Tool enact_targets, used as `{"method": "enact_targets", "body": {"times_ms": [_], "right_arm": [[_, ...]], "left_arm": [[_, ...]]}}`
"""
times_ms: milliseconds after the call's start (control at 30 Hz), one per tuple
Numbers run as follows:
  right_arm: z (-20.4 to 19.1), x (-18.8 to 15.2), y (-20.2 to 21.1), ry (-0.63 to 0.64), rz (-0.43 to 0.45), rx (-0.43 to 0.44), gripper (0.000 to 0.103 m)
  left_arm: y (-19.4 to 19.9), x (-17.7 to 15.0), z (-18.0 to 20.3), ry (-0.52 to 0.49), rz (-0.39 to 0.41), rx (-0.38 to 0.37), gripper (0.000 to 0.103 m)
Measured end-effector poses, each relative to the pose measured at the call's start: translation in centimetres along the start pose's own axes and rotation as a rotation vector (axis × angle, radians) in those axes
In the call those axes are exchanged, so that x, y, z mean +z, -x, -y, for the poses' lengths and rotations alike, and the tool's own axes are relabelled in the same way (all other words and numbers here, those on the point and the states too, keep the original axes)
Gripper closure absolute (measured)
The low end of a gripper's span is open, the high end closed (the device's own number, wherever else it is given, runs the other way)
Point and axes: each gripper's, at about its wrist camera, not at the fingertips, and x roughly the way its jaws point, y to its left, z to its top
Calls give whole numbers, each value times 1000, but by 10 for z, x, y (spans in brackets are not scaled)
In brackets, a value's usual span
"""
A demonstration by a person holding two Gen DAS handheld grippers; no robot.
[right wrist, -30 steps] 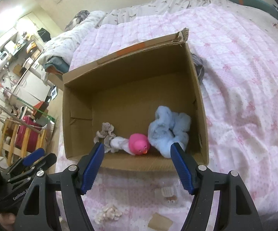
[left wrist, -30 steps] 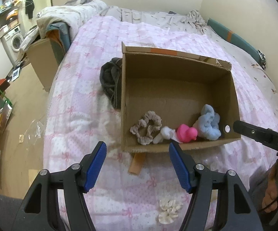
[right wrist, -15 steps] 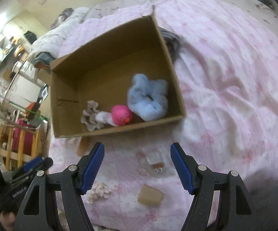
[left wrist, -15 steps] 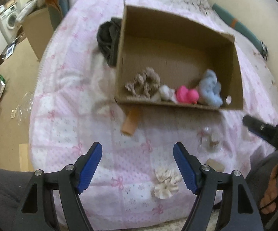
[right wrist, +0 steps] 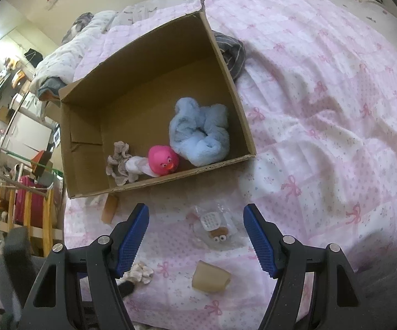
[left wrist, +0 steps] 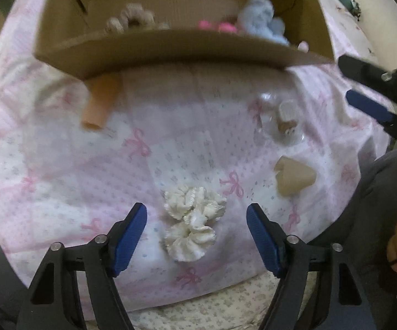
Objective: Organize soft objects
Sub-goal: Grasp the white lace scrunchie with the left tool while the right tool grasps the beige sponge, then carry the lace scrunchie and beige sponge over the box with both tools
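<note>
A cream scrunchie (left wrist: 191, 227) lies on the pink quilt near the bed's front edge; it also shows in the right wrist view (right wrist: 140, 272). My left gripper (left wrist: 197, 233) is open and low, its jaws either side of the scrunchie, not touching. An open cardboard box (right wrist: 226, 63) behind holds a beige scrunchie (right wrist: 120, 166), a pink rubber duck (right wrist: 162, 161), a white soft item (right wrist: 136, 166) and a light blue scrunchie (right wrist: 200, 134). My right gripper (right wrist: 195, 236) is open and empty, above a clear packet (right wrist: 215, 225).
A tan heart-shaped block (left wrist: 293, 177) lies right of the cream scrunchie, also in the right wrist view (right wrist: 211, 276). A tan cardboard flap (left wrist: 101, 101) sticks out under the box. A dark garment (right wrist: 231, 52) lies behind the box. The bed edge is just below.
My left gripper has dropped down and forward to the cream scrunchie, which now lies between its open jaws. My right gripper has pulled back slightly from the box.
</note>
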Motion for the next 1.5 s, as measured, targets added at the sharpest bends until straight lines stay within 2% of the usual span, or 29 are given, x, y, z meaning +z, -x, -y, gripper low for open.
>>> {"method": "enact_targets", "body": {"times_ms": [67,133,200,300,367,533,600,667,833,933,1033,1067,1100,1167,1233,1300,1367,1500], "right_arm": [[0,0,-1,5,0,3,28],[-1,-1,0,13,3,10,28],[-3,-2,1,20,2,15,28],[-5,-4,-3,31,-20,13,28],[-9,-6,-6,53,-44,-24,28],[-18,-20,-28,86,-178,-13,28],[-19,-27,-39,110,-226,-65,29],[-20,-34,-50,121,-275,-105,38],[-30,-55,-77,205,-414,-174,40],[-36,-67,-90,265,-452,-243,63],[-40,-67,-85,268,-430,-231,77],[-41,-67,-83,262,-421,-215,88],[-43,-67,-80,257,-413,-201,92],[-46,-64,-69,243,-371,-131,93],[-50,-61,-57,240,-324,-98,93],[-56,-59,-43,241,-259,-18,93],[-63,-58,-31,248,-208,11,93],[-67,-53,-26,240,-183,50,93]], "left_arm": [[-8,0,-1,6,-22,1,68],[-11,0,-2,14,-36,-13,73],[-8,-1,-3,15,-21,-15,84],[1,-3,-6,18,3,9,90],[13,-3,-10,20,48,49,90],[45,1,-33,121,178,115,90],[53,2,-42,155,214,148,90],[60,3,-52,188,233,155,90],[66,1,-60,231,248,137,90],[71,0,-58,231,259,131,90],[71,1,-58,238,266,132,90],[71,1,-58,244,266,132,90],[71,0,-60,250,266,130,90],[72,0,-61,258,264,127,90],[72,0,-62,259,269,132,90],[74,0,-62,258,276,138,90],[74,0,-62,258,280,144,90],[75,0,-66,272,286,168,90]]}}
